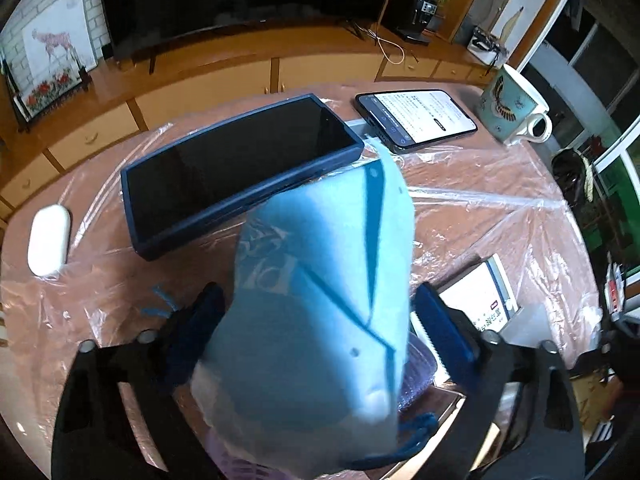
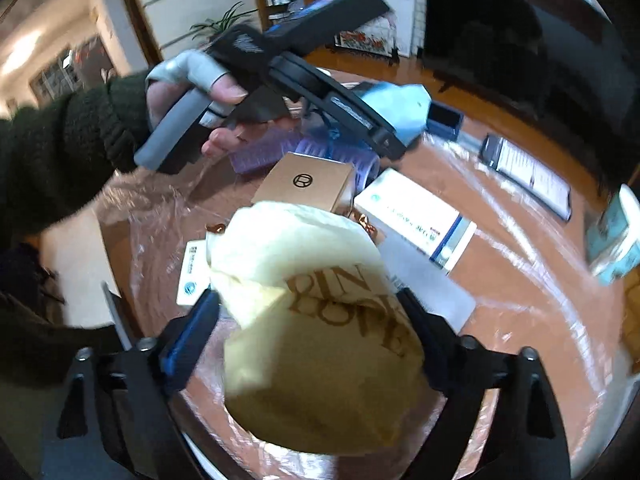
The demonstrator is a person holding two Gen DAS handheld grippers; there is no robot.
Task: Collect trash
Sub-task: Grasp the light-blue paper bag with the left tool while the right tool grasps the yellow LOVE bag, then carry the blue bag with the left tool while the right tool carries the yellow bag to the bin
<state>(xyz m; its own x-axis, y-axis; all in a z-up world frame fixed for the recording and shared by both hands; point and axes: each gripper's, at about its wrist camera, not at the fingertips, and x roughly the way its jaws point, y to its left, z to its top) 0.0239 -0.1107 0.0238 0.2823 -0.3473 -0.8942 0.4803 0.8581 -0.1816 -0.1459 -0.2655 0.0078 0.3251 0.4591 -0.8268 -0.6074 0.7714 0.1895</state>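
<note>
While each gripper clamps its bag — left (image 1: pixel 316 320) blue (image 1: pixel 320 280), right (image 2: pixel 308 332) cream (image 2: pixel 320 340) — boxes (image 2: pixel 416 220) crowd the table (image 2: pixel 520 300).

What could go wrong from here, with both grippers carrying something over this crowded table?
1. The left gripper holds a floppy blue bag that may be loosely gripped; it could slip or drag across the tablet.
2. The bag hides much of the left camera's view, so the phone or mug could get knocked.
3. The right gripper carries a cream pouch low over small boxes, which it might sweep aside.
</note>
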